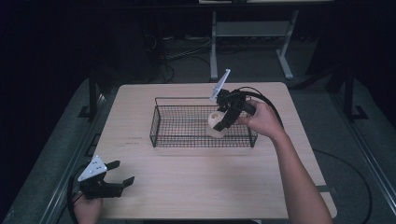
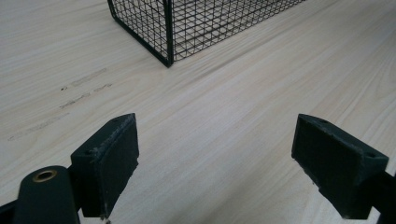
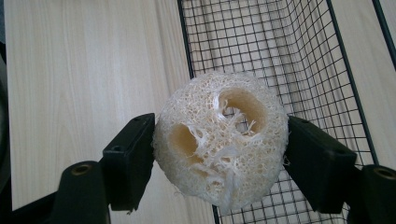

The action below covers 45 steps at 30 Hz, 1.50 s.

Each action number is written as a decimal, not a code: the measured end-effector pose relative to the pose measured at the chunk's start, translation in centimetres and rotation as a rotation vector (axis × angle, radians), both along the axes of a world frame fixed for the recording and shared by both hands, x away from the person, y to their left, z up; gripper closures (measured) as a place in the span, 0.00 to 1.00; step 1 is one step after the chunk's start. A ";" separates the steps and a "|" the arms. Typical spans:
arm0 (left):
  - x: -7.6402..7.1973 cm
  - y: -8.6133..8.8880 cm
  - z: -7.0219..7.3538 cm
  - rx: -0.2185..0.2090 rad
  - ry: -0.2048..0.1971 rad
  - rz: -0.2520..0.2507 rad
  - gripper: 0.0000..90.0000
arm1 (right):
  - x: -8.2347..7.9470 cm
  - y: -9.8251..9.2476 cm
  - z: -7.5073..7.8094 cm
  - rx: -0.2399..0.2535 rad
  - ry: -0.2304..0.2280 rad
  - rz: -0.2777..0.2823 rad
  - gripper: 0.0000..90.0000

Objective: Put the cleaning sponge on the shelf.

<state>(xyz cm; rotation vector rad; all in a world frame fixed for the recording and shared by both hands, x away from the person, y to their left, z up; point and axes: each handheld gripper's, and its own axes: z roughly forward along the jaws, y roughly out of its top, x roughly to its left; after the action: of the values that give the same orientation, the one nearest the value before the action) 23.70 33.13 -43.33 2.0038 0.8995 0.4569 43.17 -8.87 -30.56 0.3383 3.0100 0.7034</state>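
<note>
Left gripper (image 1: 122, 173): jaws wide apart, empty, idle at near table (image 1: 196, 186) edge.
Right gripper (image 1: 223, 122): clamps loofah (image 3: 220, 140) by its sides, over basket (image 1: 156, 123) right end.
Advice: lower inside wire wall, then release gently.

It looks like a lab: a plain wooden bench (image 1: 201, 186) stands on grey carpet, with loose cables (image 1: 187, 51) and a metal frame (image 1: 252, 32) at 12 o'clock in the dark.

No readable text, label, brand or number anywhere — only faint smudges on the table (image 2: 74, 93).
</note>
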 end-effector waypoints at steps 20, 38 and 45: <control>0.0 0.0 0.0 -0.003 0.002 -0.001 0.15 | 2.5 -0.8 -1.6 0.004 0.017 -0.067 0.31; 0.0 0.0 0.0 -0.002 0.002 -0.006 0.15 | 4.0 0.0 -4.7 -0.043 0.045 -0.082 0.31; 0.0 0.1 0.0 -0.008 0.001 -0.002 0.15 | 4.3 0.2 -5.5 -0.050 0.059 -0.089 0.31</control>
<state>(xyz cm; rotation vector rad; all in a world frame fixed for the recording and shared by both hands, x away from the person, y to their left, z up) 23.66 33.19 -43.31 1.9975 0.8987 0.4508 47.51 -8.69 -36.03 0.4960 3.0387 0.6217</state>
